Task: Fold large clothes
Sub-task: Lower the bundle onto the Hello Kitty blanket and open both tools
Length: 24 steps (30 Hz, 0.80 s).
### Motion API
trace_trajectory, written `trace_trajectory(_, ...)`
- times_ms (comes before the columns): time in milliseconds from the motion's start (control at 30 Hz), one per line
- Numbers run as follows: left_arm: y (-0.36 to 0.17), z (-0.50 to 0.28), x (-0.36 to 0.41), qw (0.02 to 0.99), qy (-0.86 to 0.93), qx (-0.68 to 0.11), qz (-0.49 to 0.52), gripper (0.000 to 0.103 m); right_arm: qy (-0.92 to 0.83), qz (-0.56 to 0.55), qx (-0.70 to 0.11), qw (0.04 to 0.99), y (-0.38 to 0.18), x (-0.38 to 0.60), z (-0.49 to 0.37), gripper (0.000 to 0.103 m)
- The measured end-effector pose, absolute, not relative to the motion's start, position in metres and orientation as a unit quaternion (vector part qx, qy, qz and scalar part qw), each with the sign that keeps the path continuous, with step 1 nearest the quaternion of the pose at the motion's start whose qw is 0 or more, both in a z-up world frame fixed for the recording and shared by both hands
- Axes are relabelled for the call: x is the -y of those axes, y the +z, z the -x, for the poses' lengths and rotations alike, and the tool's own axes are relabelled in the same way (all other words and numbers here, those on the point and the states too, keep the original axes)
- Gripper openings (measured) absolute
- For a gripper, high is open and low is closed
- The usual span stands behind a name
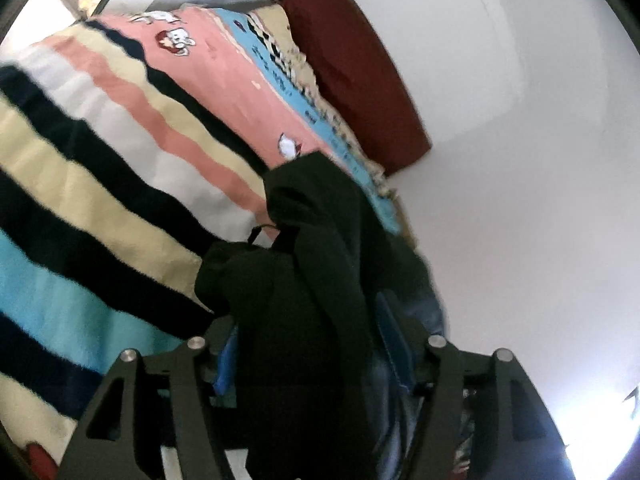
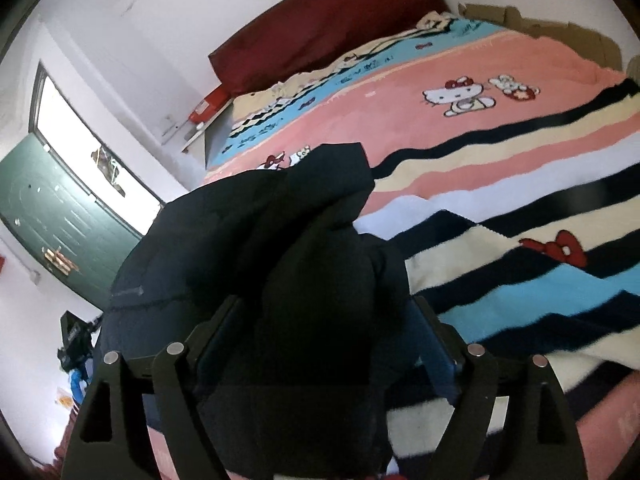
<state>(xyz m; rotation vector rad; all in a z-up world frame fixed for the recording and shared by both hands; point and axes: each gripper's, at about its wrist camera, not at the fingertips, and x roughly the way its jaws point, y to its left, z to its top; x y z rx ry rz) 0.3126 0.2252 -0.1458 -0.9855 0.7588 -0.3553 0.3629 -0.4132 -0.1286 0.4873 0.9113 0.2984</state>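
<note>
A large dark padded jacket [image 2: 240, 248] hangs bunched over the bed; it also shows in the left wrist view [image 1: 304, 280]. My left gripper [image 1: 308, 344] is shut on a thick fold of the jacket, with the cloth filling the gap between its blue pads. My right gripper [image 2: 320, 340] is shut on another bunch of the same jacket, which drapes over and hides its fingertips. Both grippers hold the jacket lifted above the blanket.
The bed carries a striped pink, cream, black and blue cartoon blanket [image 2: 500, 184], also in the left wrist view [image 1: 100, 168]. A dark red headboard [image 2: 328, 20] stands against the white wall. A green door [image 2: 60, 232] and a window are at the left.
</note>
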Motion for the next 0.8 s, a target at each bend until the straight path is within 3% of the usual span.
trace_trajectory(267,-0.113,-0.277,-0.231,0.843,-0.112,-0.332,0.408,0.06,0.151,-0.212,-0.432,0.863,-0.12,0.393,-0.337,0.083)
trace_trajectory(800,-0.077,-0.173,-0.094,0.901,-0.06,-0.361,0.232,0.061,0.103,-0.154,-0.442,0.878,-0.117,0.364,-0.248,0.089)
